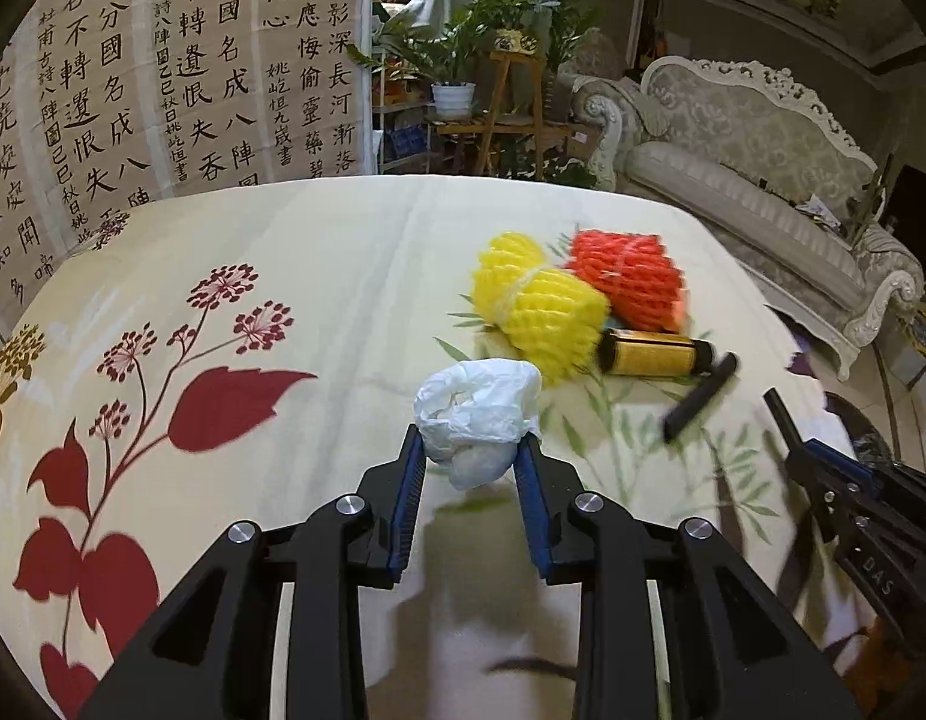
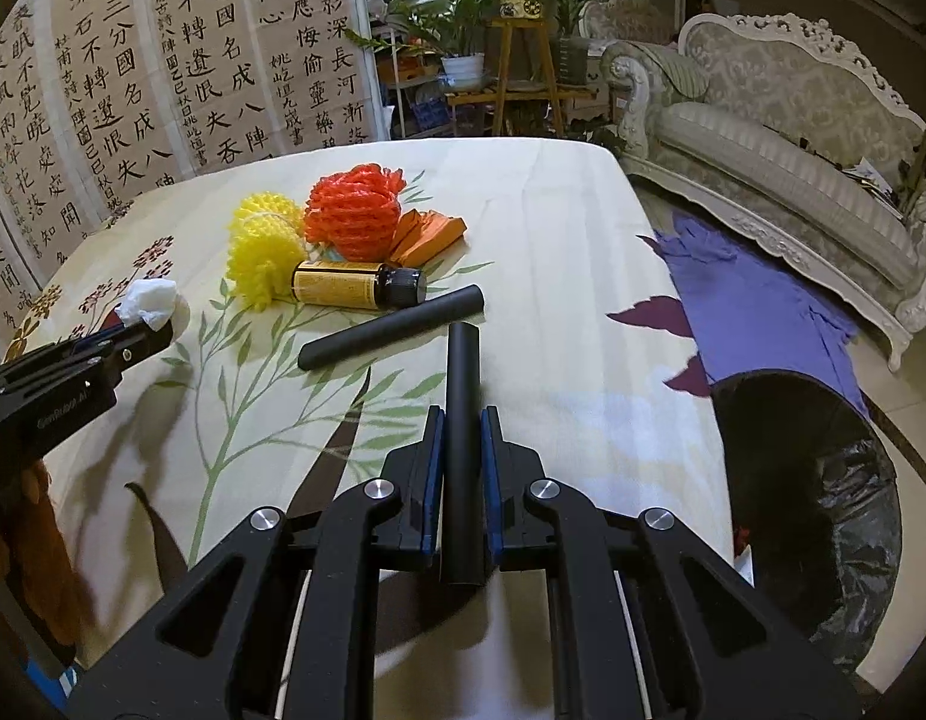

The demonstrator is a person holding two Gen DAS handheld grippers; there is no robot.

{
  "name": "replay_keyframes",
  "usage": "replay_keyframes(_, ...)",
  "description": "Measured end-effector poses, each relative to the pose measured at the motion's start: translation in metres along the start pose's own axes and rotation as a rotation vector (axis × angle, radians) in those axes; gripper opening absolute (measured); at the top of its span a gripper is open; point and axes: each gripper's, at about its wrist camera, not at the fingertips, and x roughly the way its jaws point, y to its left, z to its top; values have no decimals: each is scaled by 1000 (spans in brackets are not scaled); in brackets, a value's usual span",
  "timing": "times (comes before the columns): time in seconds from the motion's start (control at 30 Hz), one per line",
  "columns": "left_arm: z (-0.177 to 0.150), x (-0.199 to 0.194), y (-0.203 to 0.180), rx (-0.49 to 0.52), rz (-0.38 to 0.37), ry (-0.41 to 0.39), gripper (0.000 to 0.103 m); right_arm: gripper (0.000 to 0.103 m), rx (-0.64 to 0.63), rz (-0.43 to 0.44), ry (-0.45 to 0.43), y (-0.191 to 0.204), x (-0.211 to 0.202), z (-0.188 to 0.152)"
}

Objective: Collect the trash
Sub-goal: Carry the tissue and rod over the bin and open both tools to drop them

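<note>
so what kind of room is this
Most likely a home living room. An ornate carved sofa stands past the table, which wears a floral cloth; potted plants sit on a wooden stand, and big calligraphy sheets hang behind. A bin lined with a black bag waits beside the table.

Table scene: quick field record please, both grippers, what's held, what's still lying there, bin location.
left gripper: shut on white crumpled wad
right gripper: shut on black tube
left on table: second black tube, amber bottle on its side, yellow foam net, red foam net, orange packet
surface: floral tablecloth
bin: black-lined trash bin, on the floor beside the table, at the right in the right wrist view
</note>
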Motion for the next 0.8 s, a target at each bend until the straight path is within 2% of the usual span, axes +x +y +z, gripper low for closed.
replay_keyframes(0.3, -9, -19, -37, 36, -75, -36, 31, 12, 39, -91, -65, -27, -38, -16)
replay_keyframes(0.8, -16, -27, -157, 204, -239, -63, 31, 12, 187, -280, -106, -123, -82, -47)
